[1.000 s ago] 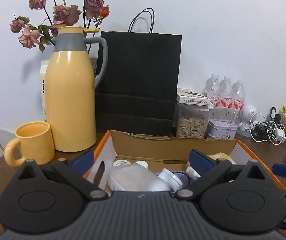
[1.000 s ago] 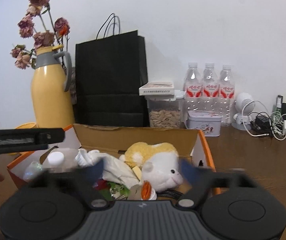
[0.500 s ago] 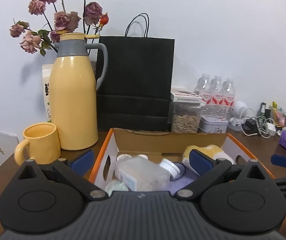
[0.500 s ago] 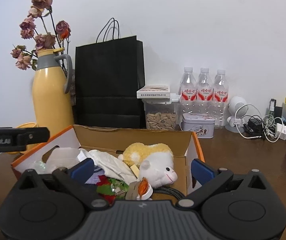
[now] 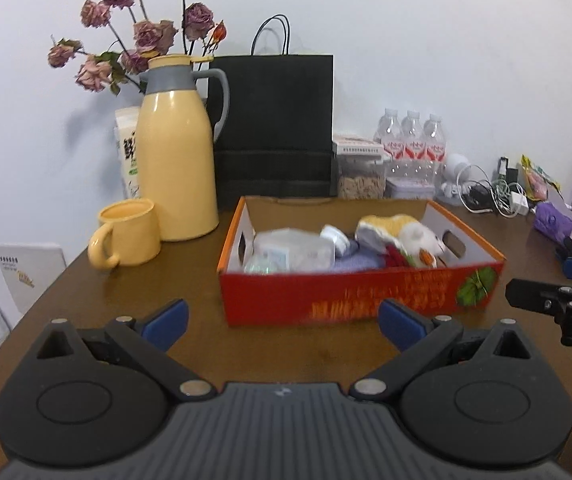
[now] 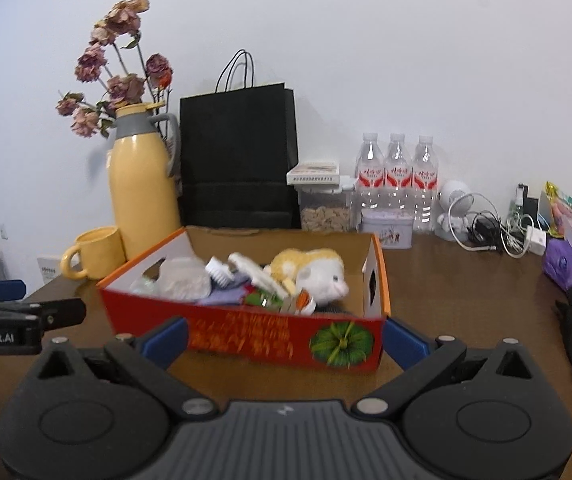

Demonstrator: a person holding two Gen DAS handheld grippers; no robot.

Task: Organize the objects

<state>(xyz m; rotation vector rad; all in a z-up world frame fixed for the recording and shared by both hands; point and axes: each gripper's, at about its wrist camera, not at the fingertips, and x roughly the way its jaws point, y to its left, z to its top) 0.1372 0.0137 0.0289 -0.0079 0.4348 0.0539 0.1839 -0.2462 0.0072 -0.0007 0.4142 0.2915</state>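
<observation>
- Two grippers hang over the near edge of the brown counter [image 5: 86, 280] — the left gripper [image 5: 282, 318] and the right gripper [image 6: 286, 338], each with its blue-tipped fingers [image 5: 164, 318] spread wide and grasping nothing.
- Just beyond both sits the red cardboard box [image 5: 359, 294], near the middle of the counter, its printed long side facing the cameras.
- Inside it lie a yellow-and-white plush toy [image 6: 313, 270], a clear plastic container [image 5: 291, 250], a white brush [image 6: 220, 270] and a purple cloth [image 5: 351, 264] — all blurred.
- Left of the box stand a yellow mug [image 5: 126, 234] and, behind it, a yellow thermos jug [image 5: 176, 160].
- A black paper bag [image 5: 274, 120] stands against the far wall, three water bottles [image 6: 395, 176] to its right.
</observation>
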